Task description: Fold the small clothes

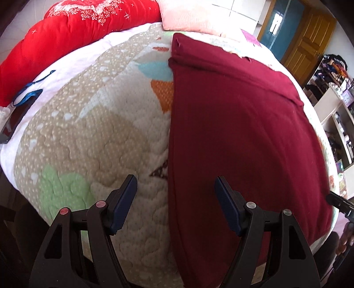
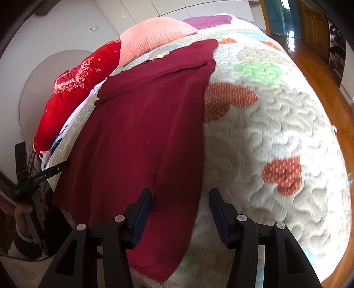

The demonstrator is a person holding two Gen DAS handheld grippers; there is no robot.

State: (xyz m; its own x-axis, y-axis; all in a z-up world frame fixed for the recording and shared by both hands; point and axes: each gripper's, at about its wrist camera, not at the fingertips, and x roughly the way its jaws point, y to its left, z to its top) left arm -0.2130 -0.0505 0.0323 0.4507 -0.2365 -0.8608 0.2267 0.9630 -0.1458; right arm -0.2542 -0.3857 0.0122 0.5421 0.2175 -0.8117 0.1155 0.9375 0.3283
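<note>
A quilted bedspread (image 1: 93,137) with pastel patches is being used as the surface, and the maroon garment (image 1: 239,133) is lying flat on it, filling the right half of the left wrist view. A red duvet (image 1: 73,37) and pink pillow (image 1: 190,15) are sitting along the top. The left gripper (image 1: 176,188) and right gripper (image 2: 180,199) are both being held over the garment's near edges, jaws apart and empty. A phone (image 1: 15,124) at far left is caught only by the left view — shiny wooden flooring (image 2: 318,73) only by the right.

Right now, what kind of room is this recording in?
Most likely a home bedroom: a bed with a quilted patterned cover, a pink pillow at its head, and wooden doors beyond.
</note>
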